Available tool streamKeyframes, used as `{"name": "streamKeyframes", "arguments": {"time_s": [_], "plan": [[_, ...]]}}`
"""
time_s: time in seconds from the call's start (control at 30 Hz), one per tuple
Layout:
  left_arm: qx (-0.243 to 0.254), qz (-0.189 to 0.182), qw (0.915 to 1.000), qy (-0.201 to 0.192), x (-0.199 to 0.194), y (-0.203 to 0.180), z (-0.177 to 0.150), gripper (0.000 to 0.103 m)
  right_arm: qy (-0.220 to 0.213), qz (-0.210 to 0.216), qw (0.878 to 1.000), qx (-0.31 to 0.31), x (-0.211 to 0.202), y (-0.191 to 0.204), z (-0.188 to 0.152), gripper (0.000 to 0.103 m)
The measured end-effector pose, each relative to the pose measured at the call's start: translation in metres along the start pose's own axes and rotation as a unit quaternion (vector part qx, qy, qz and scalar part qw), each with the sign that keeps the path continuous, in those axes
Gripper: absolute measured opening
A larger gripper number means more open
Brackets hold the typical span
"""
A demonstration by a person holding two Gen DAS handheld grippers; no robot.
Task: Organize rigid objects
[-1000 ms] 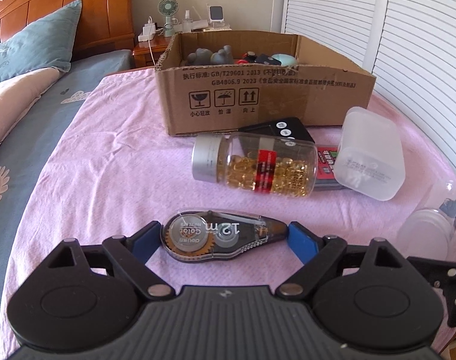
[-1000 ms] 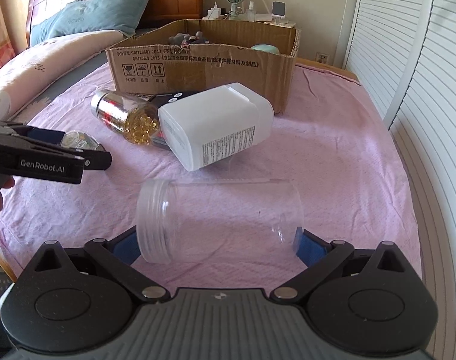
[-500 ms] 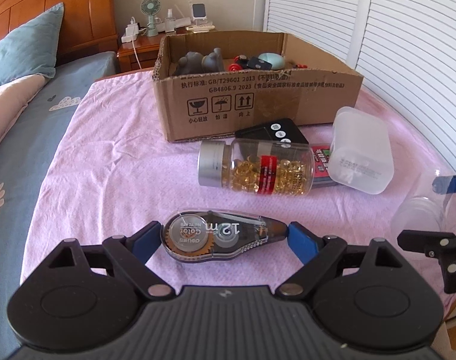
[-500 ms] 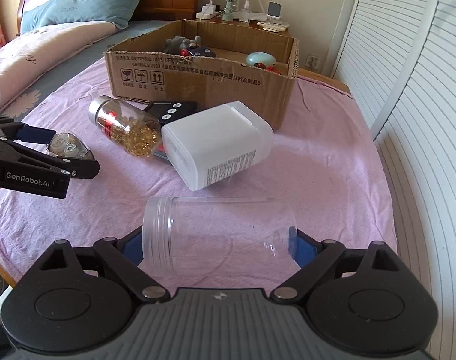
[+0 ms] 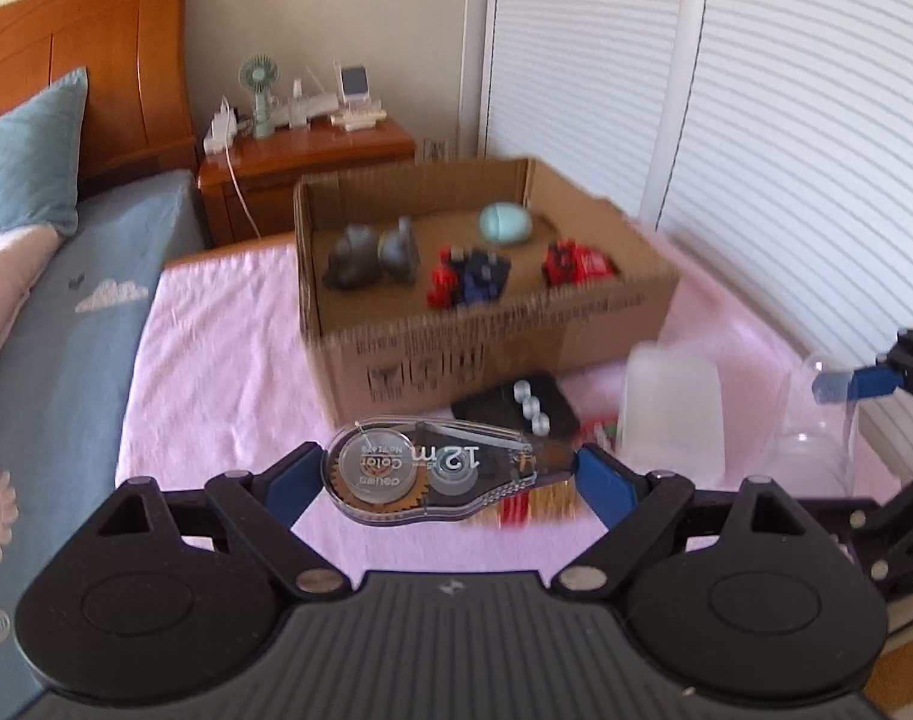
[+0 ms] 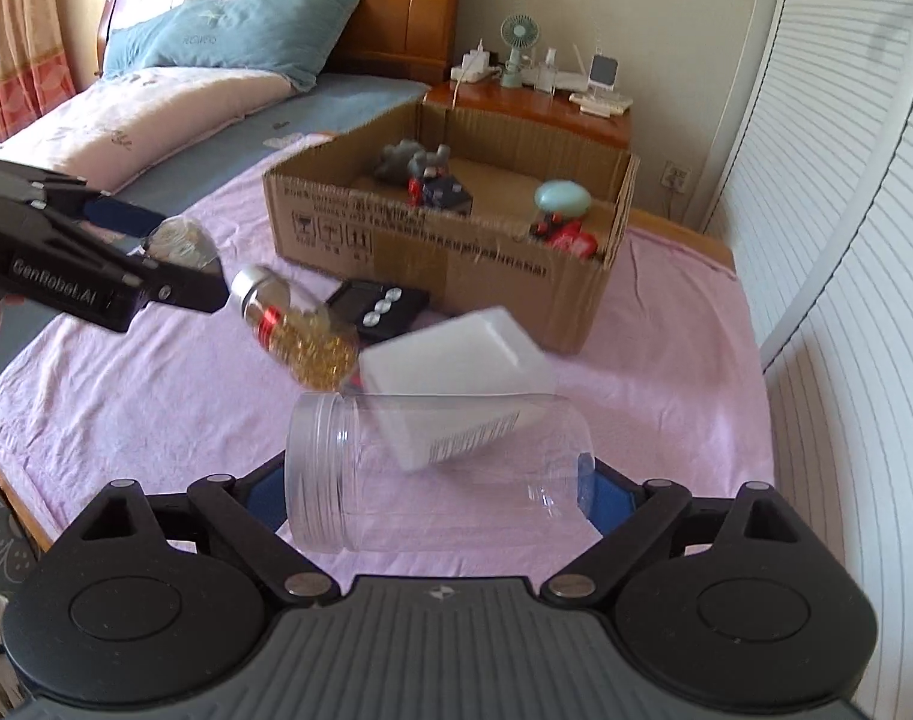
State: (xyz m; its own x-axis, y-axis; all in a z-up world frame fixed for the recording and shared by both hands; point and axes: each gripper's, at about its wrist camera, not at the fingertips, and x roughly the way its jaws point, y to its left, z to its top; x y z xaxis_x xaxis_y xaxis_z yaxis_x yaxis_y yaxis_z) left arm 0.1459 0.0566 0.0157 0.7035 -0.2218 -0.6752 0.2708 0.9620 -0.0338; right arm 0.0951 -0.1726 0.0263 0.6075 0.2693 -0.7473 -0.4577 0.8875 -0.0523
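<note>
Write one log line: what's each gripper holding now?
left gripper: shut on correction tape | right gripper: shut on clear jar | cardboard box: open

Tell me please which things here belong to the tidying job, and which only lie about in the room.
Job:
- left gripper, shut on tape roller
- right gripper, shut on clear jar
- cardboard box
- pill bottle
- white tub
- black remote

Lying about:
- fan
- blue pillow
- nightstand

clear plastic jar (image 6: 438,471) sideways between right hand-held gripper (image 6: 438,480) fingers, above pink sheet (image 6: 666,372)
</note>
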Motion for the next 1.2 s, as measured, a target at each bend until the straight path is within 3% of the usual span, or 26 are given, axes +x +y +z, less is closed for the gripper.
{"name": "streamKeyframes", "arguments": {"time_s": [0.27,0.5,0.67,0.8,0.93,1.2], "plan": [[-0.003,0.023,0.9994,-0.025,0.042,0.008,0.056,0.090,-0.038,-0.005,0.999,0.003,-0.003,-0.015,0.030,0.096],[-0.011,0.058,0.9981,-0.019,0.081,0.017,0.063,0.091,-0.041,-0.005,0.999,0.004,0.003,-0.019,0.041,0.096],[-0.031,0.049,0.9980,-0.023,0.067,0.021,0.054,0.096,-0.038,-0.006,0.999,0.005,0.008,-0.020,0.045,0.096],[-0.033,0.042,0.9986,-0.006,0.046,0.018,0.045,0.097,-0.040,-0.002,0.999,0.007,0.011,-0.022,0.054,0.096],[-0.036,0.035,0.9986,0.013,0.024,0.014,0.032,0.100,-0.038,0.006,0.999,0.014,0.019,-0.028,0.073,0.096],[-0.057,0.054,0.9969,0.005,-0.007,0.005,0.004,0.100,-0.018,0.013,0.999,0.040,0.058,-0.046,0.129,0.096]]}}
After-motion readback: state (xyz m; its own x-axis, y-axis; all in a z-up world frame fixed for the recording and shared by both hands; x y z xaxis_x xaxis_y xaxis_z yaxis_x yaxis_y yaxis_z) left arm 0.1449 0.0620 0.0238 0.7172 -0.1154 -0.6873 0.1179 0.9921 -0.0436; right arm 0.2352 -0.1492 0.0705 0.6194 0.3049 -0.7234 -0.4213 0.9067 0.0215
